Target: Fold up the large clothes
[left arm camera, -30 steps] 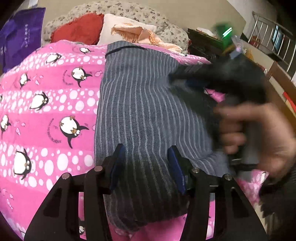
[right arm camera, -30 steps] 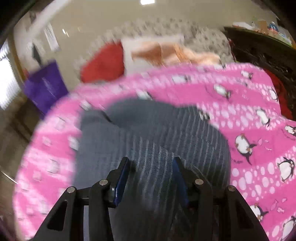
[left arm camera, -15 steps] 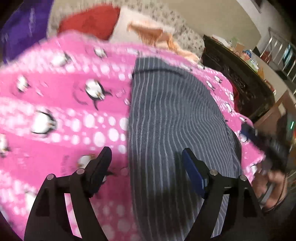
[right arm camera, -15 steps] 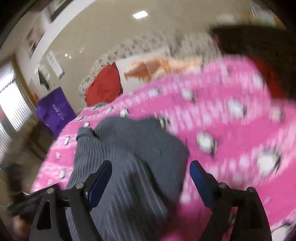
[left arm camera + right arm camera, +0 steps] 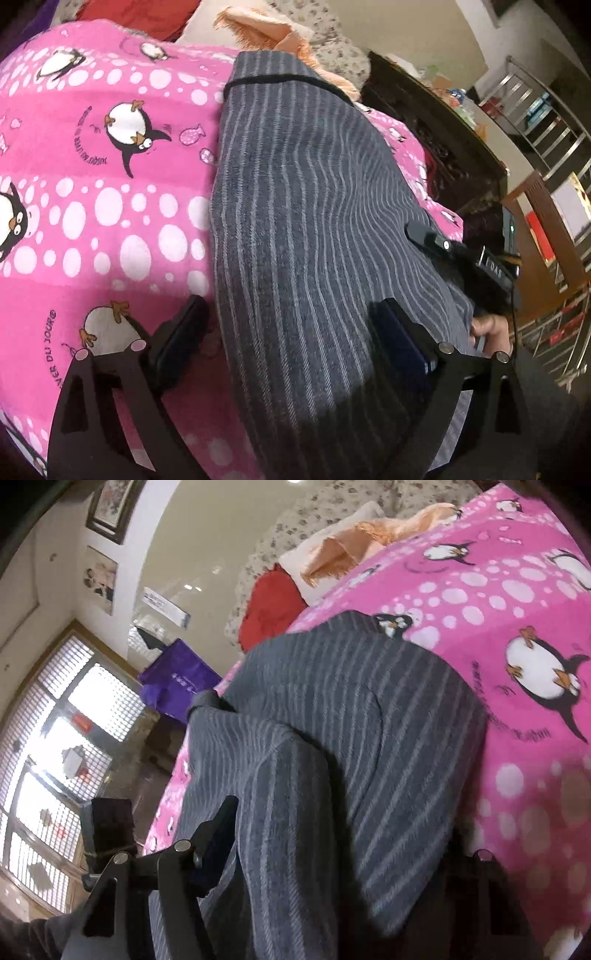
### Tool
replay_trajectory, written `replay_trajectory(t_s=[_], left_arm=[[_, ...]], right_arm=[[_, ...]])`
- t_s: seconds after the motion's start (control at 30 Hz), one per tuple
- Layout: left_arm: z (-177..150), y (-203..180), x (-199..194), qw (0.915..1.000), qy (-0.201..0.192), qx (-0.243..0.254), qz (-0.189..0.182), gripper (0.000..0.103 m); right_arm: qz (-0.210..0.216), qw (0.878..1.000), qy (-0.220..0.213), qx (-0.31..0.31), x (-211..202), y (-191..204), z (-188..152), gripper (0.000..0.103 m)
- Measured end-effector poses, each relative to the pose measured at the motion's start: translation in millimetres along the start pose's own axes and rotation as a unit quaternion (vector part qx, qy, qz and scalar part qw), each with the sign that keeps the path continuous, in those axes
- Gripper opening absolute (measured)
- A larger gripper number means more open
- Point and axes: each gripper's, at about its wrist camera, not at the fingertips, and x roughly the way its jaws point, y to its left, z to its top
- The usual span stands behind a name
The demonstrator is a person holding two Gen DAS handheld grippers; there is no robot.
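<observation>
A grey striped garment (image 5: 306, 206) lies folded lengthwise on the pink penguin blanket (image 5: 92, 177). My left gripper (image 5: 288, 332) is open, low over the garment's near left edge, one finger (image 5: 181, 332) on the blanket side and the other on the cloth. My right gripper (image 5: 343, 853) is open and straddles the garment's near right end (image 5: 332, 760), its right finger hidden under the cloth. The right gripper also shows in the left wrist view (image 5: 461, 258) at the garment's right edge. The left gripper appears in the right wrist view (image 5: 107, 830) at the left.
Red (image 5: 269, 605) and white (image 5: 325, 565) pillows and an orange cloth (image 5: 269, 29) lie at the bed's head. A dark wooden cabinet (image 5: 443, 136) stands along the right of the bed. A purple bag (image 5: 177, 675) sits by the window side.
Both grippers have opened wide and dropped low to the garment's near end. The right gripper has swung from the middle of the garment to its right edge.
</observation>
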Motion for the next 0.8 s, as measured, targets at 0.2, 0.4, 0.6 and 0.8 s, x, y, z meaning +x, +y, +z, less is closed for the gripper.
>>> replay_trajectory(t_s=[0.2,0.4,0.6,0.8], left_arm=[[-12,-17,-14,0.9985,-0.039,0.022,0.032,0.031],[-22,-23,-61,0.9962,-0.08,0.008,0.032,0.022],[-18,37,-114,0.9939,-0.085,-0.025,0.067,0.022],[-22,86,-117,0.9953,-0.029,-0.061,0.07,0.035]], right_arm=[[0.019,1.0,0.014,0.006,8,6,-2,0.035],[0.05,0.997,0.027,0.046,23,25,-5,0.031],[0.102,0.99,0.072,0.064,77,74,-18,0.031],[0.044,0.995,0.077,0.055,115,102,-34,0.031]])
